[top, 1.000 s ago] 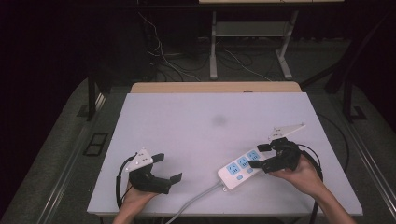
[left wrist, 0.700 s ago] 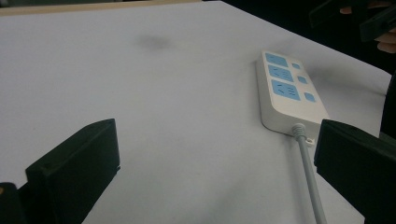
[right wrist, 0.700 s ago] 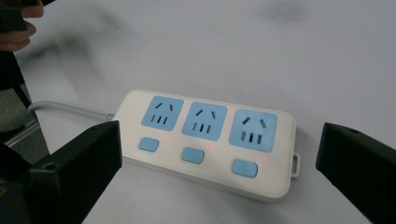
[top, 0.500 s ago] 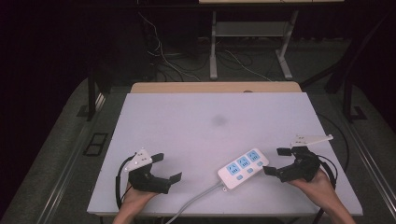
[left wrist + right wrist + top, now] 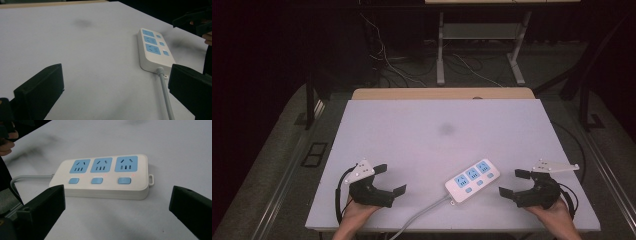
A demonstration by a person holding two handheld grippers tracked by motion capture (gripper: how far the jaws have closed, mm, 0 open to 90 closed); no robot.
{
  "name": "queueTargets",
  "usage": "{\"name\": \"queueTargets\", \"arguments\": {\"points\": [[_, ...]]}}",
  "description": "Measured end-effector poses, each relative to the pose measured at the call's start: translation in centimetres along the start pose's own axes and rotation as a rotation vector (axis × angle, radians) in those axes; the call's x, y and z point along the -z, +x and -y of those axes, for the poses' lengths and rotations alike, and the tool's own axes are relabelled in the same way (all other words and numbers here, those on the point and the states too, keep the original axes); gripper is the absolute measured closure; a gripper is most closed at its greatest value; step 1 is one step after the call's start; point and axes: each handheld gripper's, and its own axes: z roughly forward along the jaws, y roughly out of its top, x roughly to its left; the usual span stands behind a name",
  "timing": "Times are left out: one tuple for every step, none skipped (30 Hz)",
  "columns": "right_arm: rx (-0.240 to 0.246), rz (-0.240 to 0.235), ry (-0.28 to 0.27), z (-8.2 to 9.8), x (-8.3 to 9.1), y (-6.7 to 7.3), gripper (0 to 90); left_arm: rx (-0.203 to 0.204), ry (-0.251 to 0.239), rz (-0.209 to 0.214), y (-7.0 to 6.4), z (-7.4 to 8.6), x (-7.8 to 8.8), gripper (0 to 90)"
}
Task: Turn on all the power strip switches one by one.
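A white power strip (image 5: pixel 472 180) with three blue sockets lies flat on the table (image 5: pixel 422 135), its grey cord (image 5: pixel 417 215) running off the front edge. My right gripper (image 5: pixel 513 183) rests open on the table just right of the strip, not touching it. The right gripper view looks across the strip (image 5: pixel 102 176) between wide-apart jaws. My left gripper (image 5: pixel 389 179) sits open near the front left, well away from the strip. The strip (image 5: pixel 155 48) and its cord (image 5: pixel 165 95) lie to the right in the left gripper view.
A dark smudge (image 5: pixel 446 130) marks the table's middle. A wooden board edge (image 5: pixel 442 93) runs along the far side. Beyond the table, cables and metal stand legs (image 5: pixel 441 55) sit on the dark floor.
My right gripper has pulled back to the right, away from the power strip, and settled lower near the table's right front. The strip and my left gripper stay put.
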Motion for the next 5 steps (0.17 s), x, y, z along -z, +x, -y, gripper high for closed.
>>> {"name": "queueTargets", "arguments": {"points": [[0.0, 0.0, 0.002, 0.15, -0.05, -0.02, 0.2, 0.0, 0.0, 0.0, 0.0, 0.01, -0.02, 0.0], [0.003, -0.001, 0.004, 0.24, -0.1, -0.03, 0.3, 0.0, 0.002, 0.001, 0.0, 0.01, -0.03, 0.0], [0.005, -0.002, 0.004, 0.27, -0.1, -0.01, 0.2, 0.0, 0.004, 0.001, 0.01, 0.01, -0.03, 0.0], [0.007, -0.002, 0.001, 0.29, -0.1, 0.0, 0.3, 0.001, 0.003, 0.001, 0.01, 0.01, -0.05, 0.0], [0.009, -0.002, 0.001, 0.29, -0.12, 0.0, 0.3, 0.001, 0.003, 0.001, 0.01, 0.0, -0.06, 0.0]]}}
